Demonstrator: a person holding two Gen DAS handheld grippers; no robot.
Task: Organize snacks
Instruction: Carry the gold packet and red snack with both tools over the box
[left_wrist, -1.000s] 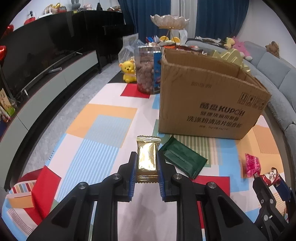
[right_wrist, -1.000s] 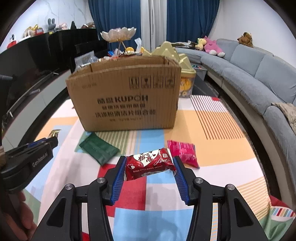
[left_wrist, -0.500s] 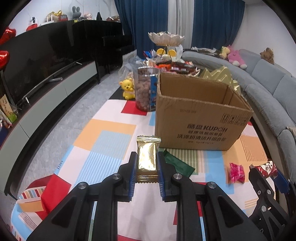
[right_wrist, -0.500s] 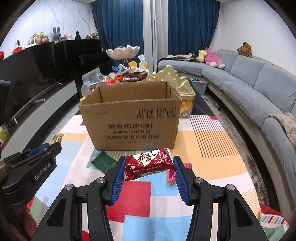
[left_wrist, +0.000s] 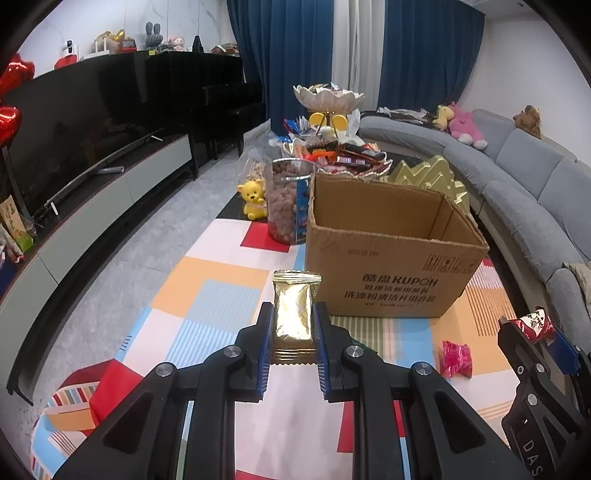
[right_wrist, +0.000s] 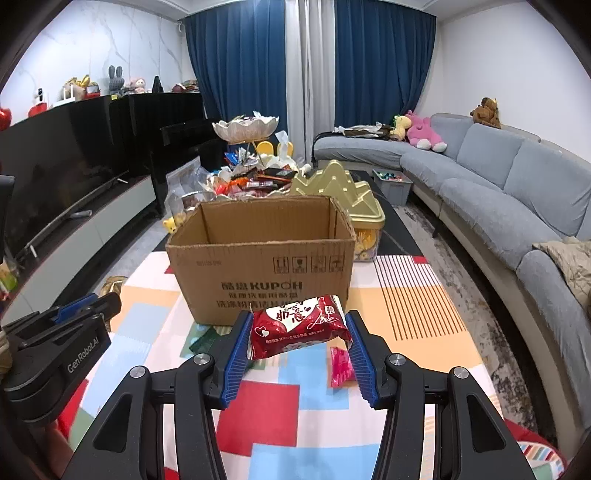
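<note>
Between the left tongs (left_wrist: 294, 334) sits a gold foil packet (left_wrist: 294, 314), pinched by its two long edges with the top crimp poking out ahead of the tips, so that one's well held. Over on the other side, the right tongs (right_wrist: 298, 345) are clamped on a red heart-print packet (right_wrist: 298, 328), gripped across its short ends and sitting a bit tilted, right end higher. Both look like light, puffy, air-filled wrappers, so I'd guess they weigh next to nothing but are slick and squashy; whatever's inside could crumble if squeezed harder. Grabbing by the sealed edges or across the flat sides seems the safe way, and the foil one looks the slipperier of the two. Just below and ahead of the right tongs, a small pink packet (right_wrist: 340, 365) lies loose on the patchwork-covered surface (right_wrist: 406, 317), and a dark green packet (right_wrist: 202, 338) peeks out to the left of the tips. Straight ahead of both tongs is the open cardboard box (right_wrist: 266, 273), upright, flaps off; from here I can't see anything in it. My read is both packets go in there next, and a drop from just over the rim should be fine for stuff this light. Beyond the box there's a heap of more snacks (right_wrist: 255, 181) under a tiered petal dish.
</note>
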